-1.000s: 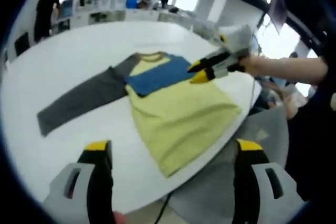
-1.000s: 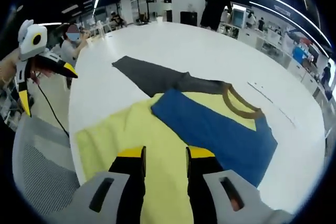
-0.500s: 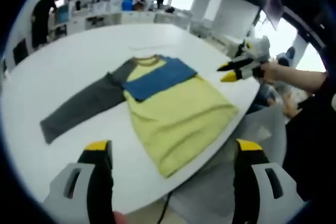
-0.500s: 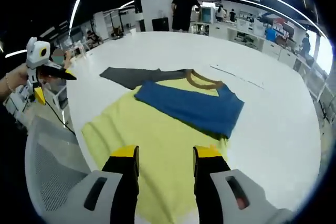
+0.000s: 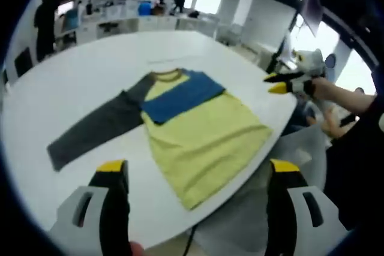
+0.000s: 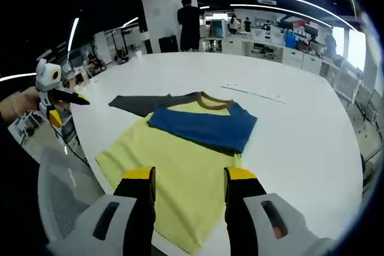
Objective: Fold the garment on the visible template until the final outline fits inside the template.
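We pulled our right gripper (image 6: 186,175) back from the blue sleeve (image 6: 201,127), folded over the yellow shirt (image 6: 174,172) ahead of both spread, empty jaws; the gray sleeve (image 5: 96,127) comes next.

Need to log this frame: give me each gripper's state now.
Left gripper: open, holding nothing, short of the shirt.
Right gripper: open, holding nothing, jaws apart above the shirt's yellow body.

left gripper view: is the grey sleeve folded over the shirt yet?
No, the grey sleeve lies stretched out flat on the white table, away from the yellow body of the shirt, while the blue sleeve is folded across the chest.
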